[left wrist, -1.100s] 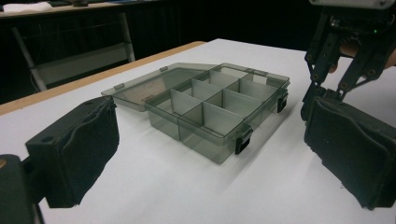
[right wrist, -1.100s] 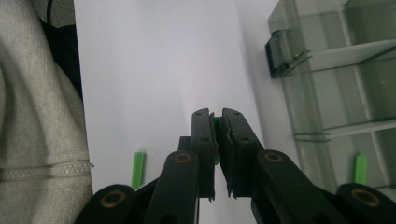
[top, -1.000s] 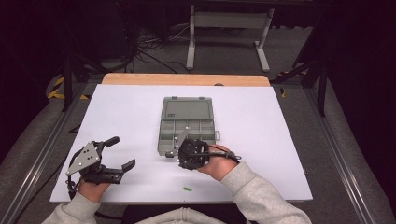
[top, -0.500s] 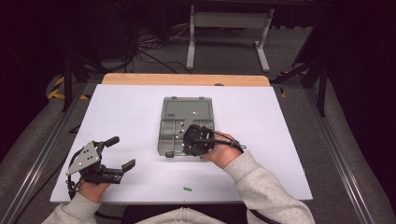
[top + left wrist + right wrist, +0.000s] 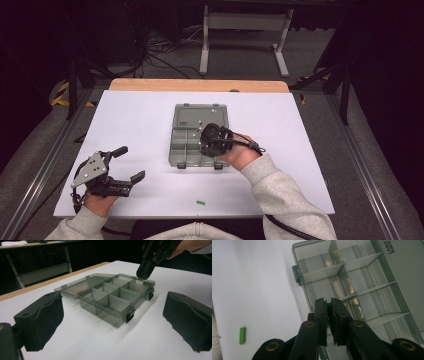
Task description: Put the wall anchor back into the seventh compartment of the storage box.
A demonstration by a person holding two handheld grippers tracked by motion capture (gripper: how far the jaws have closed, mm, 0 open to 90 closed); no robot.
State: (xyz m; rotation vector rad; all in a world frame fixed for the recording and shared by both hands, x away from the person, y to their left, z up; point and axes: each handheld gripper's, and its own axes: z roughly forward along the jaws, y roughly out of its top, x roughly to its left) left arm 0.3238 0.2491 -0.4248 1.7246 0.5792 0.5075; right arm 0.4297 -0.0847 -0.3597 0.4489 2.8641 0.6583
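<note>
A grey see-through compartment box (image 5: 186,141) lies open mid-table, its lid flat behind it. My right gripper (image 5: 206,144) hovers over the box's near right compartments, shut on a small green piece (image 5: 328,305). From the left gripper view, that right gripper (image 5: 143,273) hangs above the box (image 5: 112,298) with the green piece (image 5: 140,278) at its tip. A second green piece (image 5: 200,203) lies on the white table near the front edge, also seen as a green piece (image 5: 242,335) beside the box. My left gripper (image 5: 132,162) rests at the front left, open and holding nothing.
The white tabletop (image 5: 300,150) has a wooden strip (image 5: 200,85) along its far edge. Beyond it stand a metal frame (image 5: 242,30) and floor cables. The box's compartments look bare.
My right gripper has moved away from the person, from the box's near edge to over its compartments, carrying the green piece. The left gripper has stayed put.
</note>
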